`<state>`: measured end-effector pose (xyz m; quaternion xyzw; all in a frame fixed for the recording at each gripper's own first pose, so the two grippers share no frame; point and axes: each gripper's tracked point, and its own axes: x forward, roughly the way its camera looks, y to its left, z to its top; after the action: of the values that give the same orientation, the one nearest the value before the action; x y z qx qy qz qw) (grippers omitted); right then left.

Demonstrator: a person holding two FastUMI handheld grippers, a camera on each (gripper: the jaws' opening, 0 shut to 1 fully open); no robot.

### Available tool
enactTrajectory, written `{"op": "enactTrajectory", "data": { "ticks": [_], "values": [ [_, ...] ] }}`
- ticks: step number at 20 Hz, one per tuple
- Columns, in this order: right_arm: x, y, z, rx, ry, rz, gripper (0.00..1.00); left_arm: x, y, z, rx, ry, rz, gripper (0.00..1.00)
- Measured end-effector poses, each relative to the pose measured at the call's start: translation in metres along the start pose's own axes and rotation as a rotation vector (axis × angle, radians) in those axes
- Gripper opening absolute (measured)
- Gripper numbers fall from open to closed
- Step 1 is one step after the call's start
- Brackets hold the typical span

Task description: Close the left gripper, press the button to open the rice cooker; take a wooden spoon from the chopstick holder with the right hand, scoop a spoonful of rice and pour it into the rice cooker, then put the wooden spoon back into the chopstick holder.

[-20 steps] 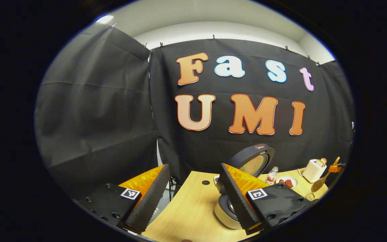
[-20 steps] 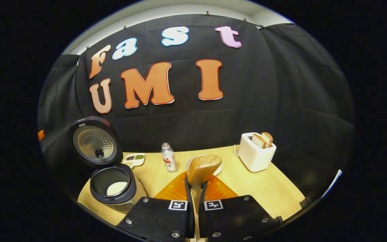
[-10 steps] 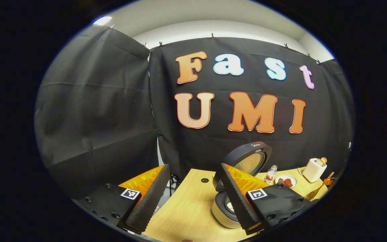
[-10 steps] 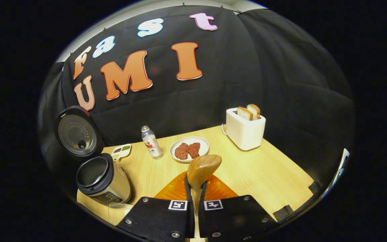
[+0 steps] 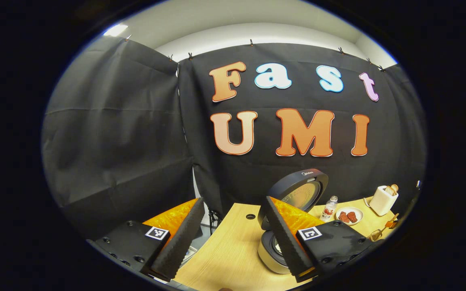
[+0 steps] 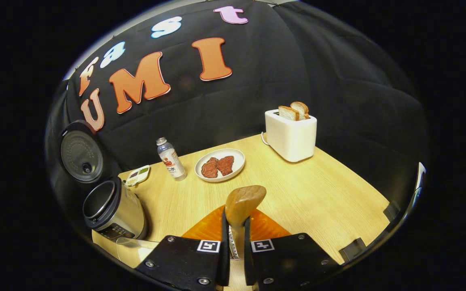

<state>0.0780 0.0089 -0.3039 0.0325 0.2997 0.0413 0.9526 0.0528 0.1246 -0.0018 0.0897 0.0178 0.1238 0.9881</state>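
In the right gripper view my right gripper (image 6: 236, 217) is shut on the handle of the wooden spoon (image 6: 244, 199), whose bowl stands up above the table (image 6: 318, 194). The rice cooker (image 6: 113, 208) sits at the left with its lid (image 6: 81, 151) standing open; the angle hides what is in the pot. In the left gripper view my left gripper (image 5: 233, 200) is open with nothing between its fingers. There the rice cooker (image 5: 271, 252) lies partly behind the right finger, its lid (image 5: 302, 193) up. The spoon (image 5: 376, 234) appears small at the far right.
A small bottle (image 6: 170, 158), a plate of meat (image 6: 219, 165) and a white toaster (image 6: 291, 131) with bread stand along the back. A little divided dish (image 6: 138, 174) lies by the cooker. A clear container (image 6: 136, 246) sits at the near left edge.
My right gripper has carried the spoon rightward, away from the cooker, which has slid to the left of its view. The left gripper has barely shifted and stays open.
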Motion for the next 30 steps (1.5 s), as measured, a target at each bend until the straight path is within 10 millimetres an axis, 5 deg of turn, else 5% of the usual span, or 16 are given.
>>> {"op": "enactTrajectory", "data": {
  "ticks": [3,7,10,11,14,18,23,30],
  "values": [
    [-0.002,-0.008,0.0,0.033,0.007,-0.002,0.16,0.003,-0.008,0.0,-0.004,0.002,-0.003,1.0],
    [-0.003,-0.029,0.003,0.074,0.03,-0.068,0.31,0.01,-0.023,0.005,-0.007,0.003,-0.012,1.0],
    [-0.012,-0.039,0.013,0.069,0.033,-0.106,0.89,0.018,-0.041,0.017,-0.028,-0.01,-0.054,1.0],
    [-0.016,-0.042,0.02,0.062,0.018,-0.12,0.94,0.021,-0.045,0.023,-0.028,-0.018,-0.056,1.0],
    [-0.031,-0.05,0.044,0.025,-0.023,-0.141,0.95,0.038,-0.067,0.038,-0.035,-0.029,-0.087,1.0],
    [-0.05,-0.05,0.081,-0.036,-0.088,-0.141,0.95,0.078,-0.101,0.083,-0.027,-0.086,-0.11,0.99],
    [-0.064,-0.044,0.097,-0.075,-0.108,-0.112,0.95,0.137,-0.153,0.132,-0.003,-0.113,-0.171,0.99],
    [-0.076,-0.052,0.108,-0.084,-0.121,-0.105,0.95,0.216,-0.2,0.091,0.032,0.019,-0.197,1.0]
  ]
}}
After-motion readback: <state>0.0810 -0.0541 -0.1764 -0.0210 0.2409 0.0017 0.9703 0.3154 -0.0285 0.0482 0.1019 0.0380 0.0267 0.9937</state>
